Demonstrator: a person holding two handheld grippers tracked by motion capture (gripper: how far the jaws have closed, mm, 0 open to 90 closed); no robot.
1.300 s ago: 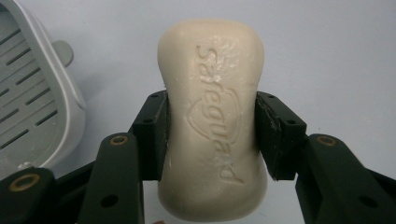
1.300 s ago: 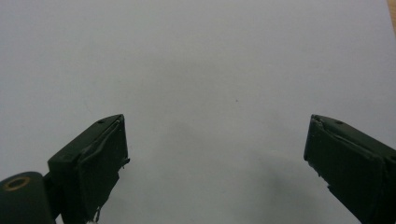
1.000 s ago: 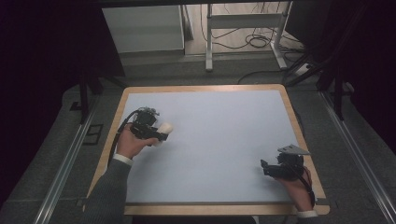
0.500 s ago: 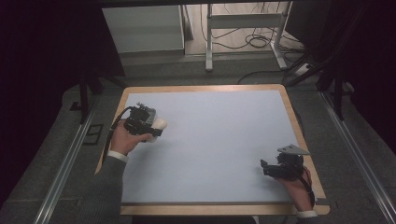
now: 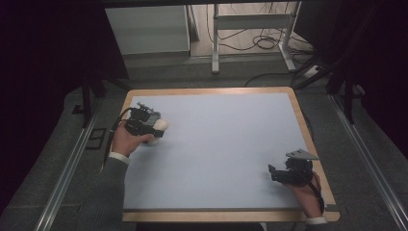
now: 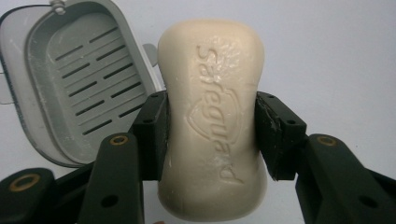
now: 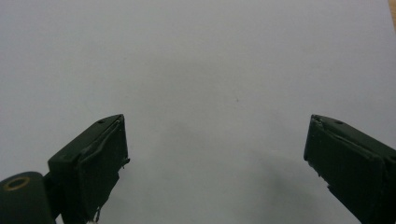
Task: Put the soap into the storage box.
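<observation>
A cream bar of soap (image 6: 211, 74) with an embossed brand name is clamped between the jaws of my left gripper (image 6: 210, 128), which is shut on its narrow waist. Beside it on the mat lies an open grey soap dish (image 6: 70, 84) with a slotted floor. In the high view my left gripper (image 5: 153, 126) hangs over the table's left side, the soap (image 5: 162, 126) pale at its tip. My right gripper (image 5: 272, 173) rests near the front right corner, and in its own view the right gripper (image 7: 215, 154) stands open over bare mat.
A pale blue mat (image 5: 221, 144) covers the wooden-rimmed table (image 5: 207, 90). Beyond the far edge stand a white cabinet (image 5: 146, 29) and a metal frame (image 5: 250, 21) with cables on the floor. Metal rails (image 5: 62, 178) run along both sides.
My left gripper has carried the soap a little farther away and to the left. The right gripper has stayed put.
</observation>
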